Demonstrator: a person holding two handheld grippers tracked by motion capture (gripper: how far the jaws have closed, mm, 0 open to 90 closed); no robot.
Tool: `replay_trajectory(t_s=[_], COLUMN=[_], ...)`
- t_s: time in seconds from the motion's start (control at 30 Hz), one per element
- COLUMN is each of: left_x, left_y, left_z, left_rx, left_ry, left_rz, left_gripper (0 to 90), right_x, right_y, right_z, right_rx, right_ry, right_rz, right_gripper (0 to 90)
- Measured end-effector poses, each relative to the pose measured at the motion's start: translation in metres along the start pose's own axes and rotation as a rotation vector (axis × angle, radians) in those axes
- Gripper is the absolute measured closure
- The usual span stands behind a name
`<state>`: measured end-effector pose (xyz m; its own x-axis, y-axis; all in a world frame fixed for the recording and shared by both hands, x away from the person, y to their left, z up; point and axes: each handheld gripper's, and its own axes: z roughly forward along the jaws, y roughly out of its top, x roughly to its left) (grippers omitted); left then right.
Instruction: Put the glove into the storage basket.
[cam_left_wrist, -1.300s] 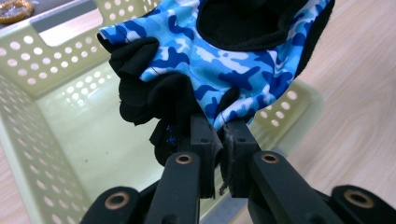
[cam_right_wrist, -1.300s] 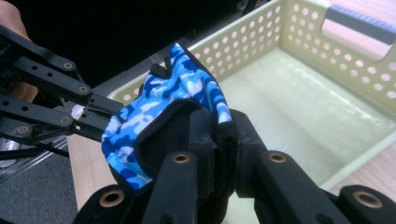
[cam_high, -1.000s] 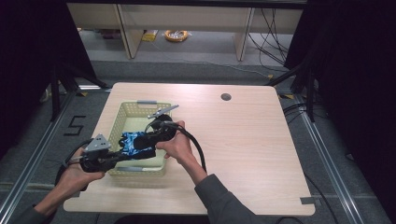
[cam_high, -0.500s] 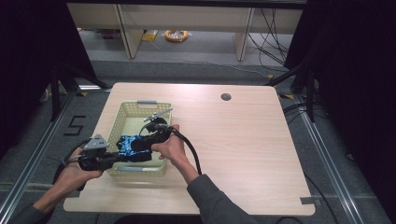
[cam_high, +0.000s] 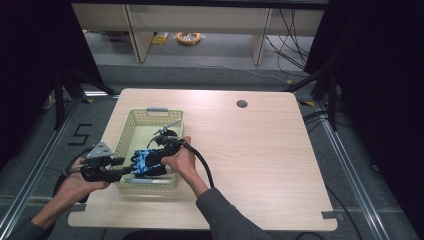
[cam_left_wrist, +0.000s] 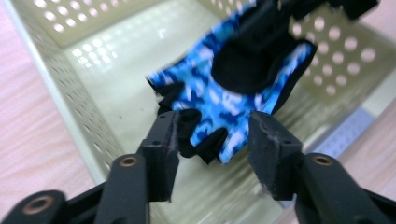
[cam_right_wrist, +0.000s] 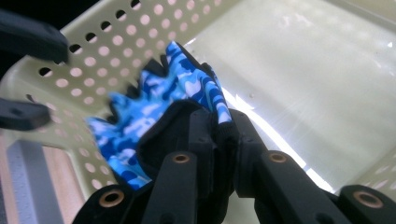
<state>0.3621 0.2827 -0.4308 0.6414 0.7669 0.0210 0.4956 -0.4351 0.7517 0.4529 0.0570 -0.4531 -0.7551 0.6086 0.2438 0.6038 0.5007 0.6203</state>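
Note:
A blue camouflage fingerless glove with a black palm hangs inside the near end of a pale yellow perforated basket. My right gripper is shut on the glove's black cuff edge, seen from above at the glove's right. My left gripper comes in over the basket's near-left wall. Its jaws have just been opening. The glove's finger ends lie between them, and the pads stand apart from the cloth.
The basket sits on the left part of a light wooden table and holds nothing but the glove. A round cable hole is at the far middle of the table. Cables trail from both grippers toward the person.
The left gripper's jaws have parted and let go of the glove's finger end. The right gripper has sunk a little deeper into the basket with the glove.

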Motion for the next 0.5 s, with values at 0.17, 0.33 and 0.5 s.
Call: replay_trajectory(t_s=[0.17, 0.33, 0.5], left_x=[-0.005, -0.015, -0.026], left_y=[0.006, 0.009, 0.011], left_z=[-0.007, -0.012, -0.013], left_rx=[-0.043, -0.061, -0.088], left_ry=[-0.005, -0.013, -0.032], left_rz=[-0.02, -0.038, -0.068], left_gripper=[49.0, 44.8, 43.5], right_x=[0.002, 0.004, 0.005], right_y=[0.0, 0.001, 0.002], right_z=[0.001, 0.001, -0.001], right_rx=[0.014, 0.014, 0.029], right_ry=[-0.019, -0.058, -0.08], right_rz=[0.006, 0.0, -0.004], right_gripper=[80.4, 72.7, 61.0])
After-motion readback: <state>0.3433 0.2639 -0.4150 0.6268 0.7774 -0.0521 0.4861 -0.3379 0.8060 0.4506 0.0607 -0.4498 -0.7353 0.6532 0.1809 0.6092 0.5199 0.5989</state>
